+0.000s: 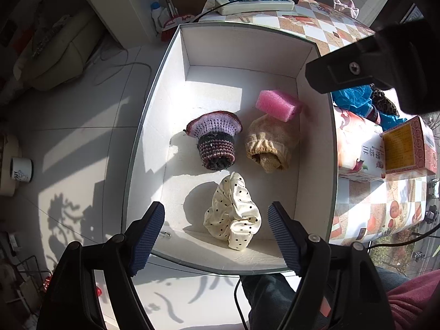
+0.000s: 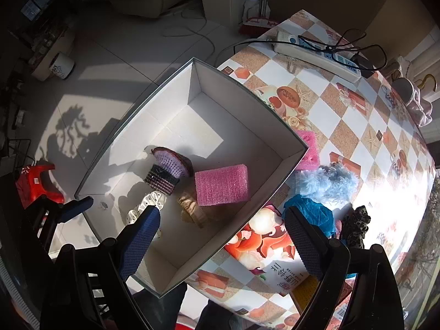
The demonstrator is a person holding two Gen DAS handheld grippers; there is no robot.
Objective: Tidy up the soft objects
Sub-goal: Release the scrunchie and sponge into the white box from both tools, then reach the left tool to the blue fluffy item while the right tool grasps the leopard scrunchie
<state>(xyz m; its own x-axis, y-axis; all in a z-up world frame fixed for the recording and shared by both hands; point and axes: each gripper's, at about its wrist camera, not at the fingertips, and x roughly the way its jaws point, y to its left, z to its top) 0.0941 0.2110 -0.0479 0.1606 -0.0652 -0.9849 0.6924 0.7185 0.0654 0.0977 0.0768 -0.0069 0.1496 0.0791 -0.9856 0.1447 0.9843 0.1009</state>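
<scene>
cream satin scrunchie with black dots point(image 1: 232, 214) lies crumpled on the white cardboard box point(image 1: 316, 143) floor, between the spread, empty jaws of the left gripper point(image 1: 216, 238). beyond it sit a striped crochet piece point(image 1: 217, 137), a beige cloth bundle point(image 1: 268, 145) and a pink foam block point(image 1: 277, 104). the right gripper point(image 2: 222, 244) hangs released above.

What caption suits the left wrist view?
Open left gripper above a polka-dot scrunchie in a white box beside knitted, beige and pink foam items.

Black grippers, ribbed blue fingers point(image 1: 148, 236), maroon sleeve point(image 1: 412, 299).
</scene>
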